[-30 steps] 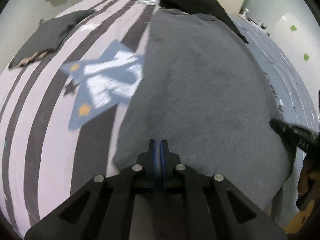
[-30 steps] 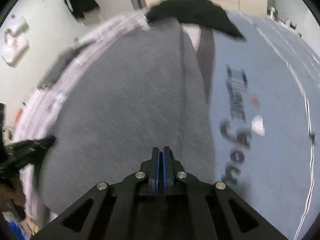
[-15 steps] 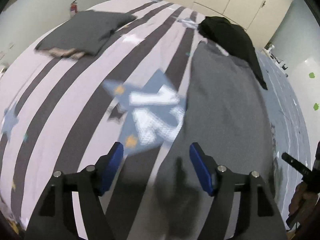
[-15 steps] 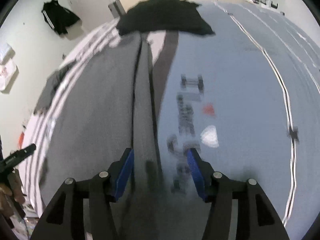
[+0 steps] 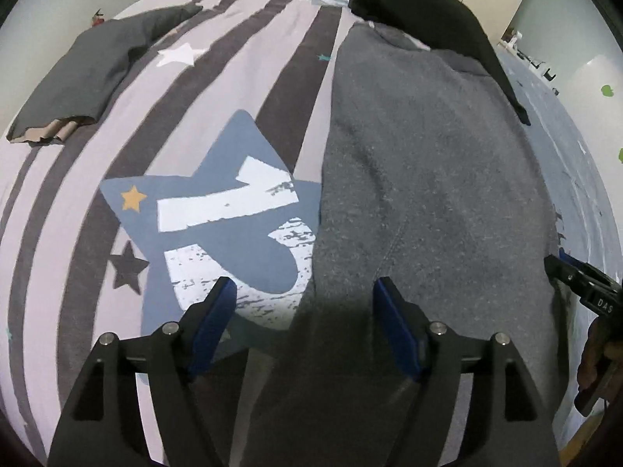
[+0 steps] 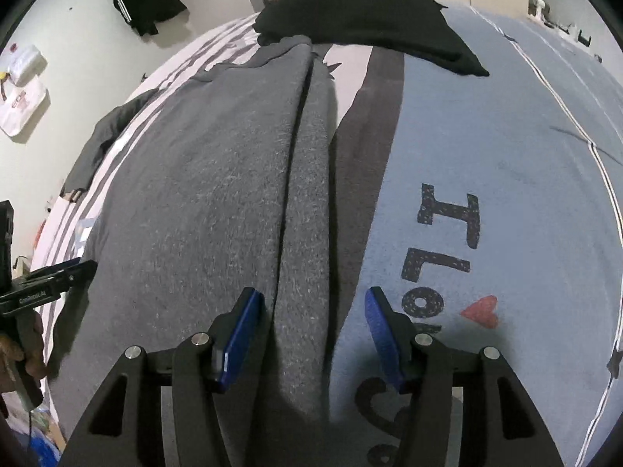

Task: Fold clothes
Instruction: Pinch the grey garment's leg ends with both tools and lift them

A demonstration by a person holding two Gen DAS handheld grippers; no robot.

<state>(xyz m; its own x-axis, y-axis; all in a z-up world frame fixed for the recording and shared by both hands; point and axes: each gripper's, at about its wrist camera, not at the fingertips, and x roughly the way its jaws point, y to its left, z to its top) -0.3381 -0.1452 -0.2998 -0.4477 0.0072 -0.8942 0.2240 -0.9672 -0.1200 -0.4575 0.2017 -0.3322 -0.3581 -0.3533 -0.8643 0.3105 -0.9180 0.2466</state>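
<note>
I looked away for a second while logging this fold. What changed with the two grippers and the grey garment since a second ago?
Both let go: the left gripper, shut a second ago, now has its jaws opening over the grey garment's left edge, and the right gripper stands open over the right edge. Neither presses the cloth. The garment stays flat on the bed, and the black garment stays at its far end.

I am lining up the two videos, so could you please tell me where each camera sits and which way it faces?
Left wrist: on the left claw, looking down at the gray garment's left edge and the striped bedcover; the other hand shows at right.
Right wrist: on the right claw, looking down at the garment's right edge and the blue bedcover; the left hand shows at left.
Shared: the garment and the black clothing.
</note>
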